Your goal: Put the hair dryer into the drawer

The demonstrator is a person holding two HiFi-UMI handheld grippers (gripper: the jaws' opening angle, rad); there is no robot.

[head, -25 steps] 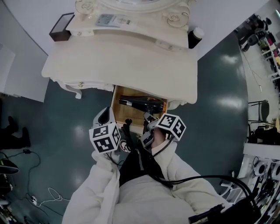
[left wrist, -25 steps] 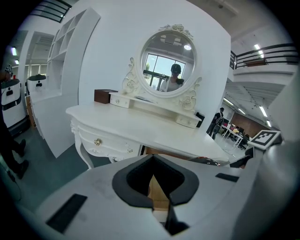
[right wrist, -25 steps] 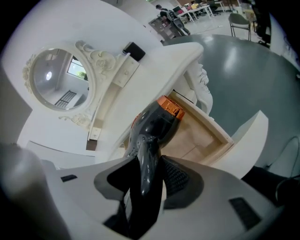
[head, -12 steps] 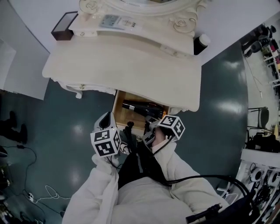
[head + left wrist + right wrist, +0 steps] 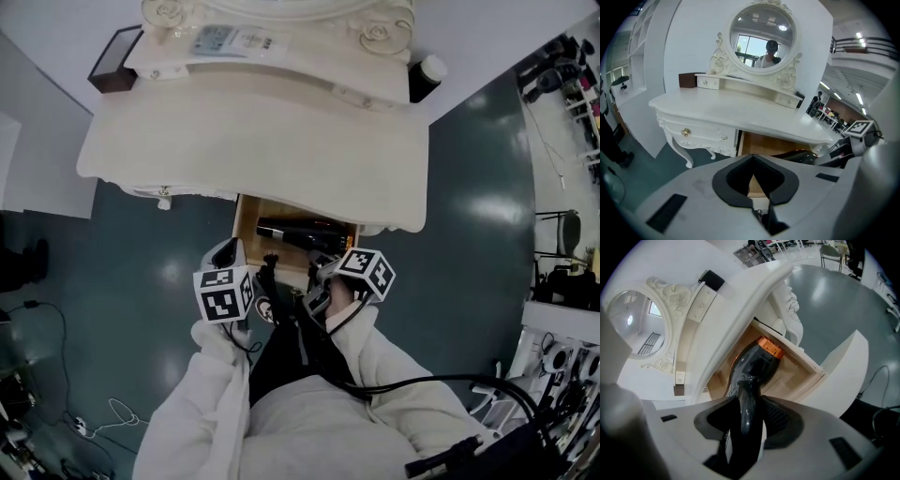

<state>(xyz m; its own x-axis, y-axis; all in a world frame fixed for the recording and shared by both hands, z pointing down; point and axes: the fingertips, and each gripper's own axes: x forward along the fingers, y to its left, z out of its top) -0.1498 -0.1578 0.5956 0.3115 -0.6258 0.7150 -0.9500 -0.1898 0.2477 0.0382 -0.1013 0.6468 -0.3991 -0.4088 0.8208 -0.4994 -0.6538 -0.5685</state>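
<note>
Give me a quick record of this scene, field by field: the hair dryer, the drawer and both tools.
hair dryer: black with an orange band, body inside the open drawer
drawer: pulled open under the white dressing table, wooden inside
right tool: shut on the hair dryer's handle
left tool: shut, empty, in front of the drawer
resting on drawer floor: cannot tell
task status: dryer in drawer, not yet released

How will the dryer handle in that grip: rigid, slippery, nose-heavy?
Probably rigid: the dryer looks like a hard moulded shell. Its handle is glossy where the right gripper clamps it, so it may slip or twist. The bulky barrel sits well beyond the jaws, over the drawer, so it likely pulls nose-down.
</note>
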